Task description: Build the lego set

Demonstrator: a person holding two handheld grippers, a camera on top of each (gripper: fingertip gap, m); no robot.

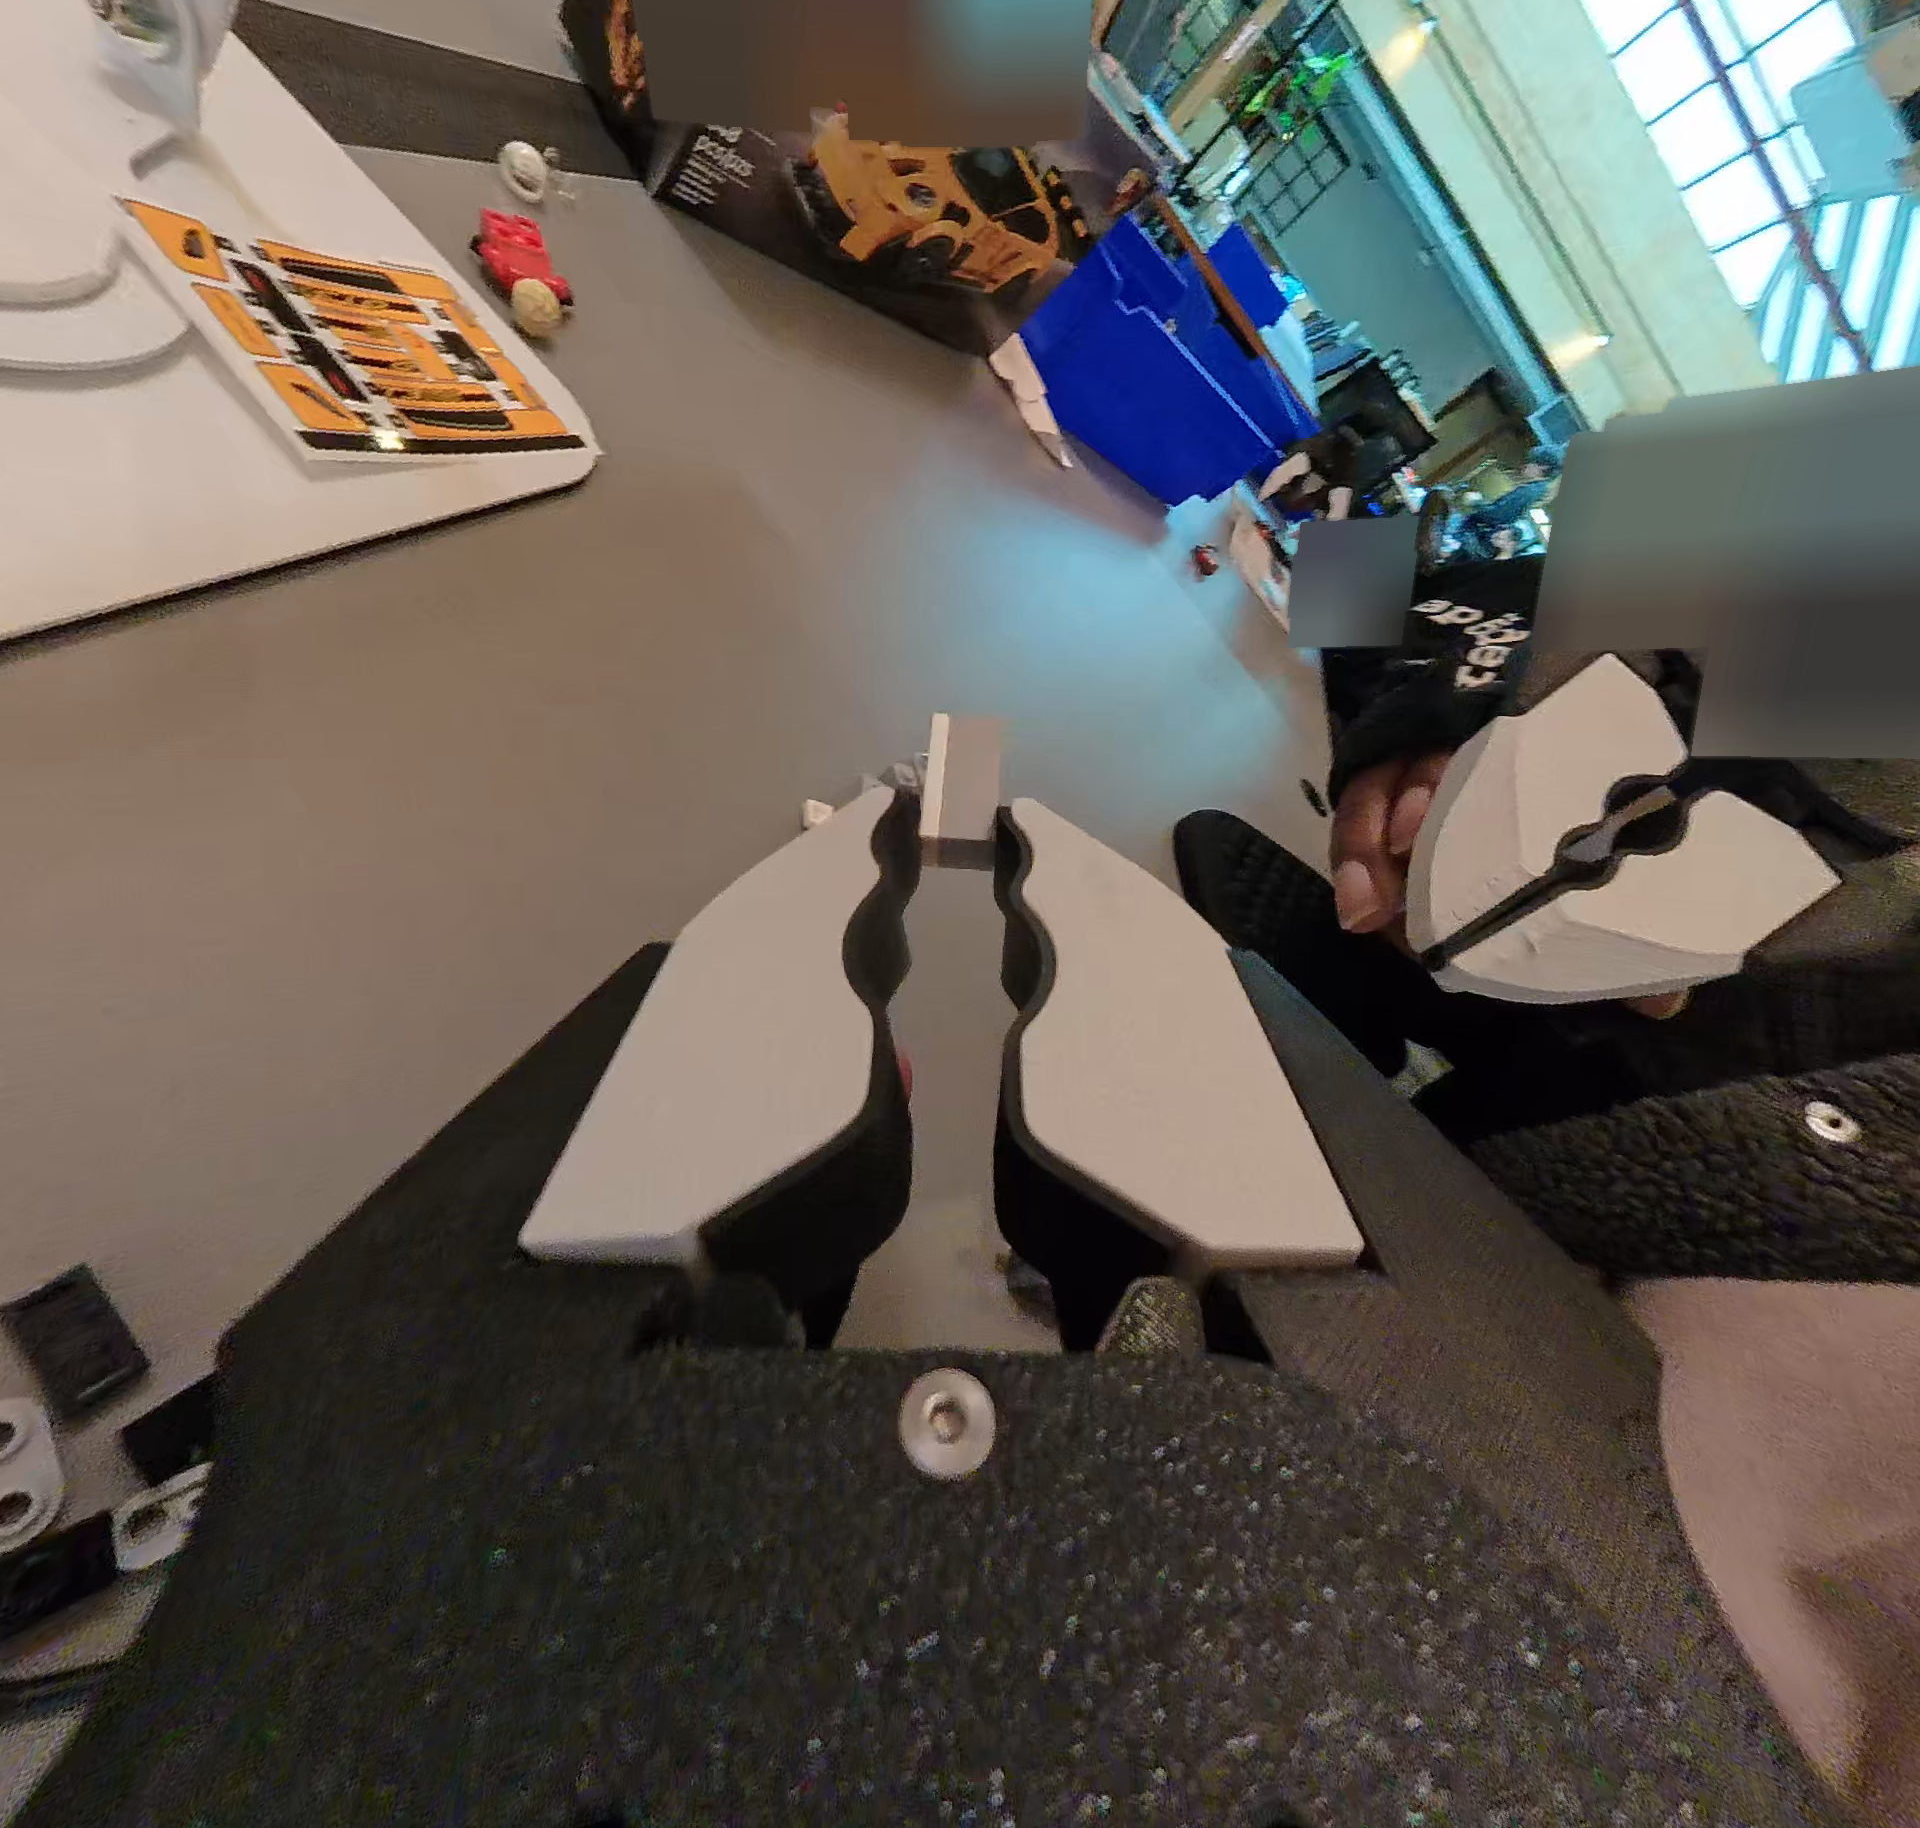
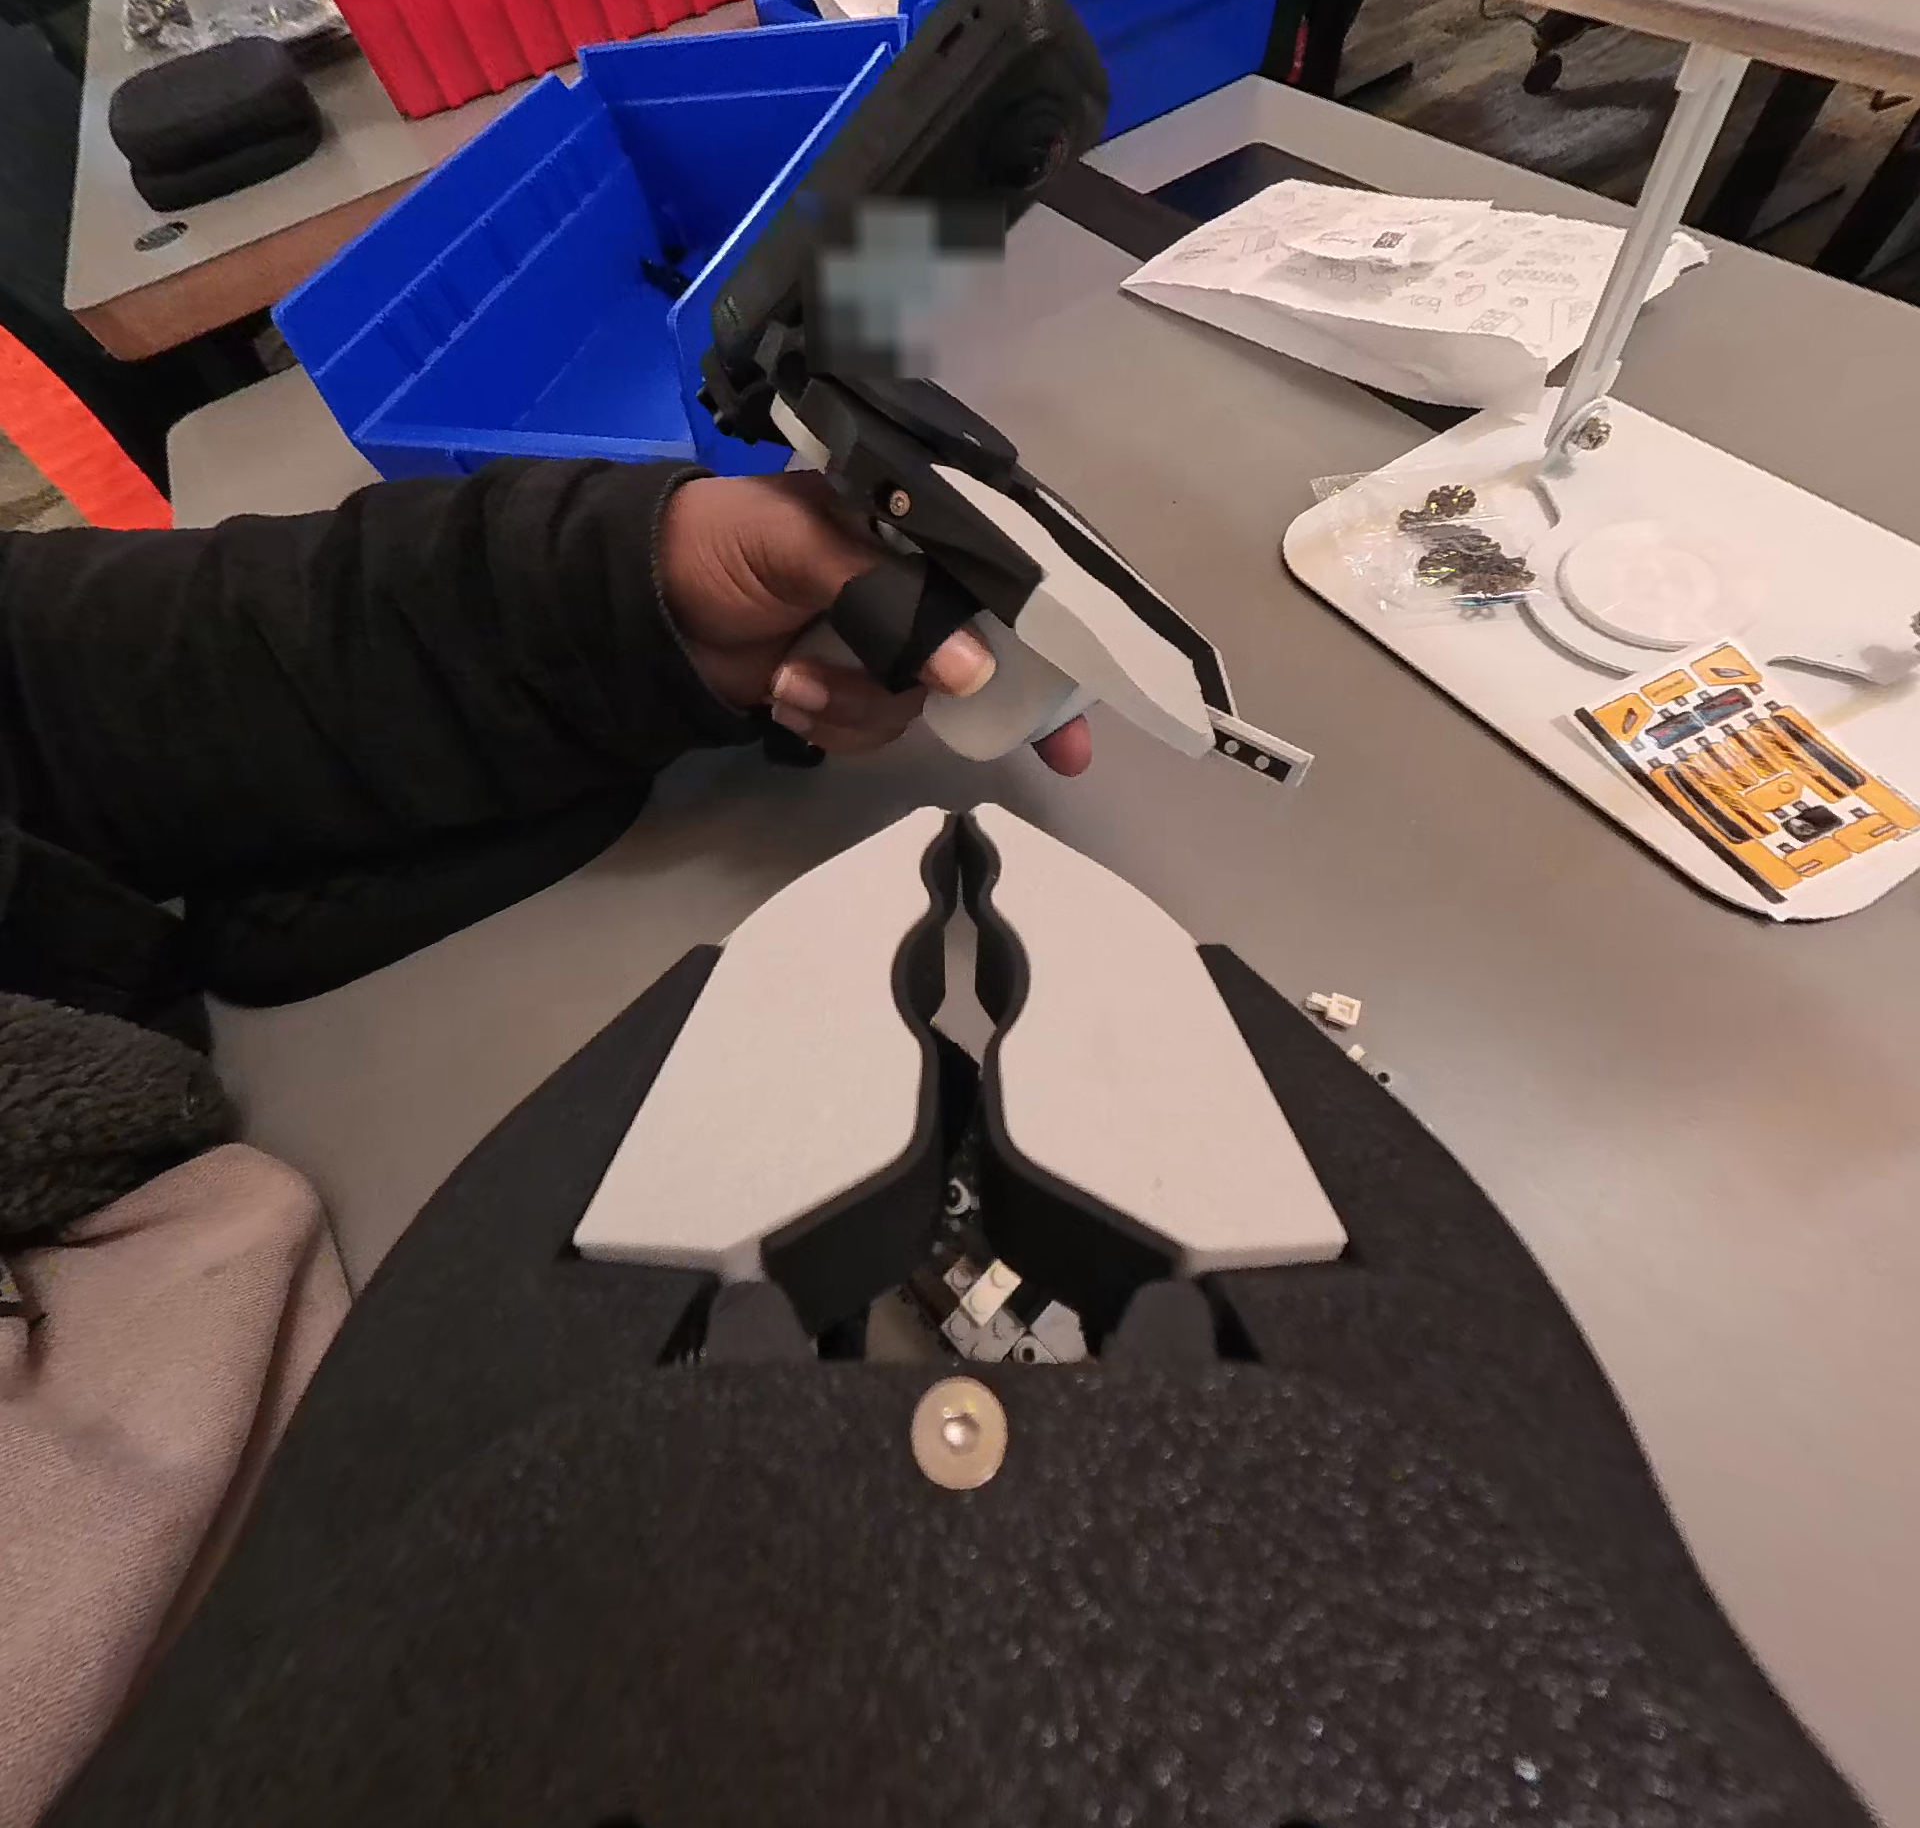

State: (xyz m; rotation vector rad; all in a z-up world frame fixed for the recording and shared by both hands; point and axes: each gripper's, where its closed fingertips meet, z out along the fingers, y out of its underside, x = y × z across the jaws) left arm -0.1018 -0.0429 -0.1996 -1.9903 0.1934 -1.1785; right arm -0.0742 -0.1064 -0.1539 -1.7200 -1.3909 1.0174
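My left gripper (image 1: 956, 817) is shut on a thin white and grey lego plate (image 1: 966, 770) that sticks out past its fingertips above the grey table. In the right wrist view the same gripper (image 2: 1216, 729) is held by a hand in a black sleeve, and the plate (image 2: 1262, 758) shows a black face with small holes. My right gripper (image 2: 961, 822) is shut with nothing visible between its tips. It hovers over the table just in front of the left one. It also shows in the left wrist view (image 1: 1600, 843), to the right.
An orange and black sticker sheet (image 2: 1745, 791) lies on a white stand base (image 2: 1455, 490) beside bags of small dark parts (image 2: 1455, 552). A blue bin (image 2: 540, 303) and paper bag (image 2: 1382, 272) sit behind. Loose pieces (image 2: 987, 1300) lie under my right gripper. A red piece (image 1: 514, 246) and the set box (image 1: 935, 209) stand far off. About 9 cm separates my left fingertips from my right. The red piece (image 1: 514, 246) is about 25 cm from my left fingertips and 30 cm from my right.
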